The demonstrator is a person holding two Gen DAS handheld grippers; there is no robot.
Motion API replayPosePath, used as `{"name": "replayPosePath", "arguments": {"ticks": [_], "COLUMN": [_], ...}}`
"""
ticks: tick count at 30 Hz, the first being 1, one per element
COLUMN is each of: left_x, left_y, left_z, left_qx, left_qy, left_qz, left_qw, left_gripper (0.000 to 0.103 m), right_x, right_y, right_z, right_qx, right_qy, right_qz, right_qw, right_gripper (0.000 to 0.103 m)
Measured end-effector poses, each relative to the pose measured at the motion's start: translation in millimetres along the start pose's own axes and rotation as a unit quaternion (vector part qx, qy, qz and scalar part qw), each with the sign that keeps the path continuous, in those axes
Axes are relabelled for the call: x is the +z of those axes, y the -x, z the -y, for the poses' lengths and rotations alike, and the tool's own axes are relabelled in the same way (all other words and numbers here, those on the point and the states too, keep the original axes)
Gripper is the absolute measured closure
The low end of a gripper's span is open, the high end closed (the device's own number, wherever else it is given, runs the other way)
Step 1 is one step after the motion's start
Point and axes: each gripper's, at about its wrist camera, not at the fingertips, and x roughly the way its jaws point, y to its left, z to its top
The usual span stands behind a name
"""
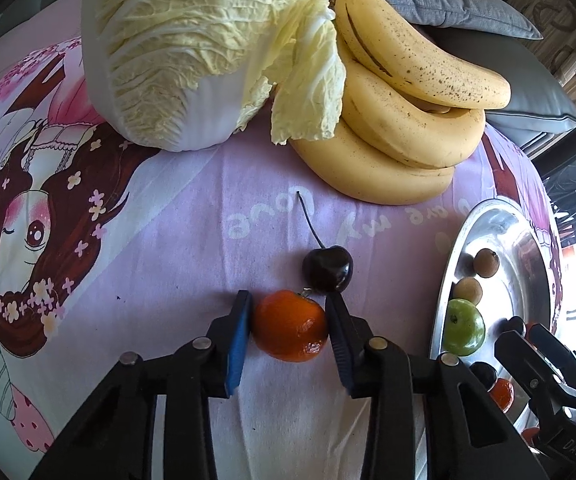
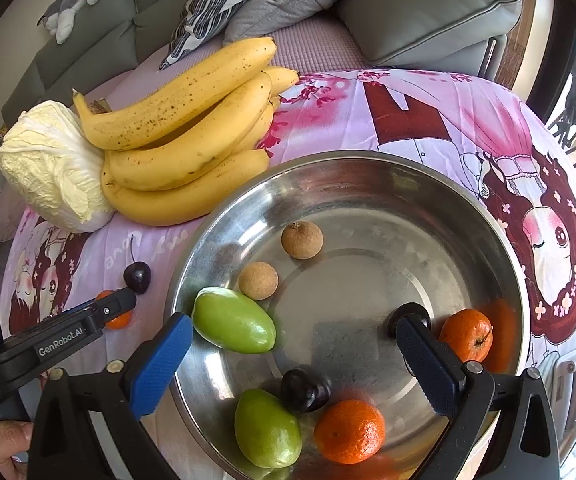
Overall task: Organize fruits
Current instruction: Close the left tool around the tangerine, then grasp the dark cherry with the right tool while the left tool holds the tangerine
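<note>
A small tangerine (image 1: 290,326) lies on the pink printed cloth, and my left gripper (image 1: 289,301) is shut on it, a blue pad pressing each side. A dark cherry (image 1: 327,270) with a long stem touches the tangerine's far side. From the right wrist view the same tangerine (image 2: 119,320) is mostly hidden behind the left gripper's fingers (image 2: 117,303). My right gripper (image 2: 292,322) hangs open over the steel bowl (image 2: 368,162), holding nothing. The bowl holds two green fruits (image 2: 233,320), two brown longans (image 2: 302,240), two tangerines (image 2: 350,431) and dark cherries (image 2: 304,390).
A bunch of bananas (image 1: 400,120) and a napa cabbage (image 1: 191,48) lie at the cloth's far side. The bowl's rim (image 1: 488,216) stands just right of the left gripper. Grey sofa cushions (image 2: 428,12) sit behind. A hand (image 2: 3,440) shows at the lower left.
</note>
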Motion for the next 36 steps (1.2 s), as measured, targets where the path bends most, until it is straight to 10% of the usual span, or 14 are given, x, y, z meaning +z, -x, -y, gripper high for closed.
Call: {"name": "replayPosePath", "arguments": {"ticks": [36], "left_x": [31], "left_y": [40], "left_z": [-112], "left_qx": [-0.037], "left_qy": [0.123], "left_qz": [0.022], "left_qw": [0.9915], "left_gripper": [0.064], "right_x": [13], "right_y": [-9], "right_z": [-113], "right_qx": [0.028], "right_qy": [0.123], "right_qz": [-0.005], "right_qw": [0.992], "right_gripper": [0.0]}}
